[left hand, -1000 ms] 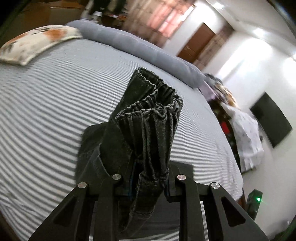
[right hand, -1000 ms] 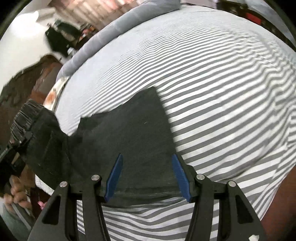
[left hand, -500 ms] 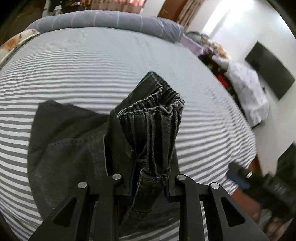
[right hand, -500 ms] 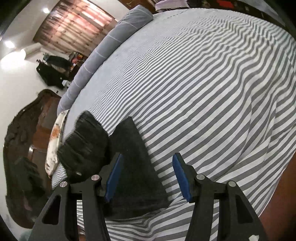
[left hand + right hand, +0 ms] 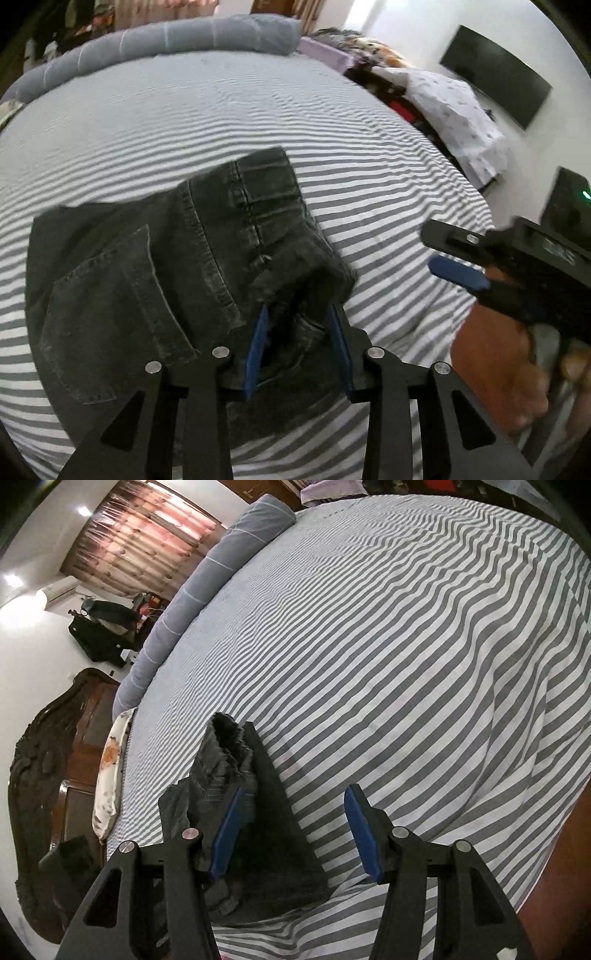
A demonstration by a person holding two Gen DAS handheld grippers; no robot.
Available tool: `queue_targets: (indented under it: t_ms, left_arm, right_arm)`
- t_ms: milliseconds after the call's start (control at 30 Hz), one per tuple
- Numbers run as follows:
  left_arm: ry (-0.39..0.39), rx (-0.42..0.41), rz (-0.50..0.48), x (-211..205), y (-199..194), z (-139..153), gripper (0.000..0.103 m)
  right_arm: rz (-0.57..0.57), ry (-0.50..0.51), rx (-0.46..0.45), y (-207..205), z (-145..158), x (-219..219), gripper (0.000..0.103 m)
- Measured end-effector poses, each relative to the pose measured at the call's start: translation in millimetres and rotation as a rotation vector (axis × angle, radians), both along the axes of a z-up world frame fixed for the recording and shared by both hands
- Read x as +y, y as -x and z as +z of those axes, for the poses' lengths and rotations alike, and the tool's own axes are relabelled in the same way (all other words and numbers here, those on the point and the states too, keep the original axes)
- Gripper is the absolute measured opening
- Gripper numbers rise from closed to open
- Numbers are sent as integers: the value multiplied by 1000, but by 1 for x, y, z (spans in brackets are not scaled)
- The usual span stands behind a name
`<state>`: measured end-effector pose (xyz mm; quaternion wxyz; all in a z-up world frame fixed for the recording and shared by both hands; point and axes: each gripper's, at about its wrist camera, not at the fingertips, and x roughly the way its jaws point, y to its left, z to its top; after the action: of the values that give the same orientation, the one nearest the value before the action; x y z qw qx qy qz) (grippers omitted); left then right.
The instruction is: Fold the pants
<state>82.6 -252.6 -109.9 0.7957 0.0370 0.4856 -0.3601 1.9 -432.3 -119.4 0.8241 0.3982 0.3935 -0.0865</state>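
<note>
1. on the striped bed (image 5: 369, 192), the dark pants (image 5: 166, 266) lie folded.
2. left tongs (image 5: 299, 347) are parted around a bunched edge, gripping nothing.
3. right tongs (image 5: 295, 830) gape wide, empty, above the pants.

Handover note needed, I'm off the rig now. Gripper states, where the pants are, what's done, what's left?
Left gripper: jaws apart, straddling a raised fold of the pants, not clamped.
Right gripper: open and empty, over the pants' edge.
Pants: black denim, bunched into a rough folded stack on the striped bed, near its front edge, back pocket facing up.
Done: legs appear folded over onto the seat.
Left: probably flatten the raised waistband, square the edges, maybe one more fold.
</note>
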Motion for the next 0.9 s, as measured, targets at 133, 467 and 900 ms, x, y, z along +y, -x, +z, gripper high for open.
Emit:
queue_targets:
  t_ms: [133, 467, 900]
  left_arm:
    - [-18, -44, 13, 20, 0, 7, 37]
    - [-154, -59, 163, 107, -23, -28, 37]
    - [-192, -50, 157, 134, -20, -55, 39]
  right_arm:
    - [45, 3, -17, -6, 6, 12, 53]
    - [221, -107, 22, -42, -13, 63, 44]
    - [224, -7, 111, -92, -42, 74, 29]
